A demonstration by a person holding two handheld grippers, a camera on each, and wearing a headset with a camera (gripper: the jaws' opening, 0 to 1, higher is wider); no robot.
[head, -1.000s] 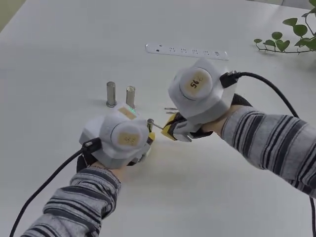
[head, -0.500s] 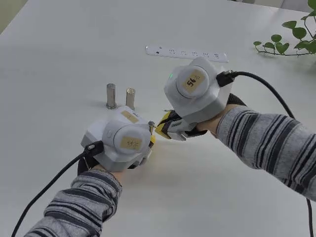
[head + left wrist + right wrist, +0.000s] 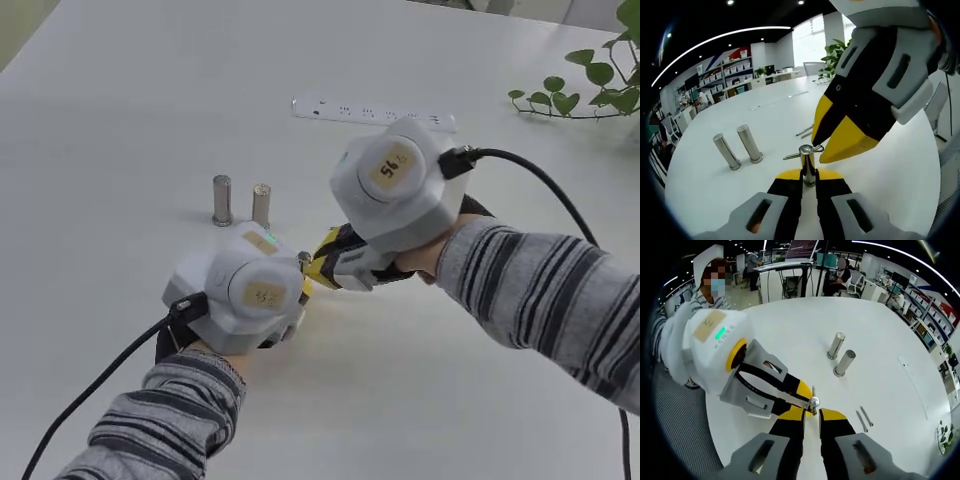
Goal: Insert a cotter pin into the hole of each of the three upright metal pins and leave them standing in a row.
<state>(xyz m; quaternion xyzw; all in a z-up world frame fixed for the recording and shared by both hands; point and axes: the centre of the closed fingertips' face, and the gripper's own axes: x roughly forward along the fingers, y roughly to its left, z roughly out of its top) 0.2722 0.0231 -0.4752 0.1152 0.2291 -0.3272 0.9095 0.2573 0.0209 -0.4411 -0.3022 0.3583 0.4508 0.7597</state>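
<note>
Cotter pin (image 3: 816,148) at gripped metal pin (image 3: 807,162), upright pins (image 3: 749,143) behind

Three metal pins: a held pin (image 3: 807,165) between the left fingers (image 3: 788,194), two standing pins (image 3: 749,143) beyond them. Three cotter pins: one cotter pin (image 3: 816,148) at the right fingers (image 3: 836,429), two loose cotter pins (image 3: 863,419) beside them. One power strip (image 3: 372,112).

Grey-striped sleeves (image 3: 545,295), white rounded housings (image 3: 395,185), black cables (image 3: 545,180), yellow-tipped black tongs (image 3: 808,176)

Left claw (image 3: 808,176) clamped, right claw (image 3: 813,412) pinched closed, tips almost touching, wrists angled inward
</note>
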